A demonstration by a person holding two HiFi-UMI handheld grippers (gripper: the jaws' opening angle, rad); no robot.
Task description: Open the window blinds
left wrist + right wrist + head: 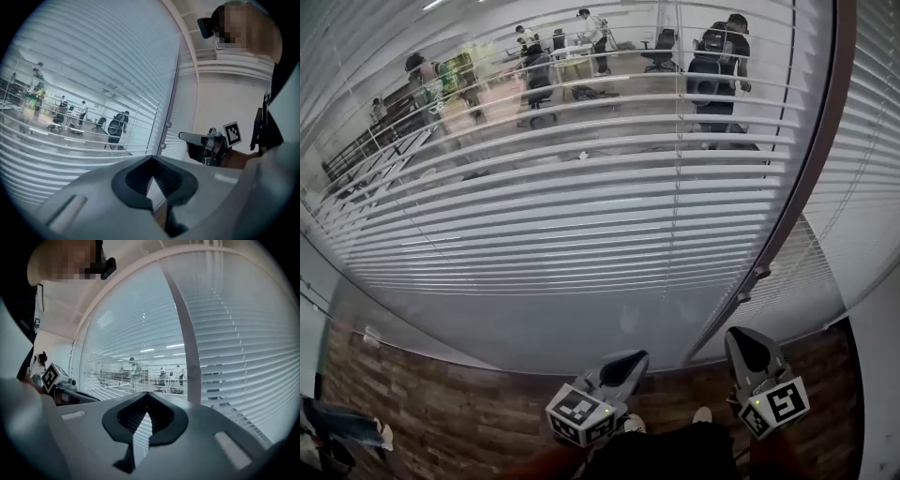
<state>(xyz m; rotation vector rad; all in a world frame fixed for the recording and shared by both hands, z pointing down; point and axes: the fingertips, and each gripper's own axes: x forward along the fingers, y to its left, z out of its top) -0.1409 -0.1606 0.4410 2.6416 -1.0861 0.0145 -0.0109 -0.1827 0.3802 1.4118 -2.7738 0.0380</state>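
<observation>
White slatted blinds (581, 216) hang over a wide glass wall, their slats tilted so the room beyond shows through. More blinds (872, 187) cover the pane to the right of a brown frame post (811, 159). My left gripper (623, 361) is low, in front of the glass, with its jaws together and nothing between them. To its right, my right gripper (750, 347) is near the foot of the post, also shut and empty. Neither touches the blinds. The left gripper view looks along its jaws (151, 161) at the slats, with the right gripper (190, 137) off to the side.
Two small knobs (761, 273) sit on the frame post. A wood-pattern floor (441, 412) runs under the glass, with the person's shoes (633, 424) at the bottom edge. Beyond the glass stand people and office chairs (712, 66).
</observation>
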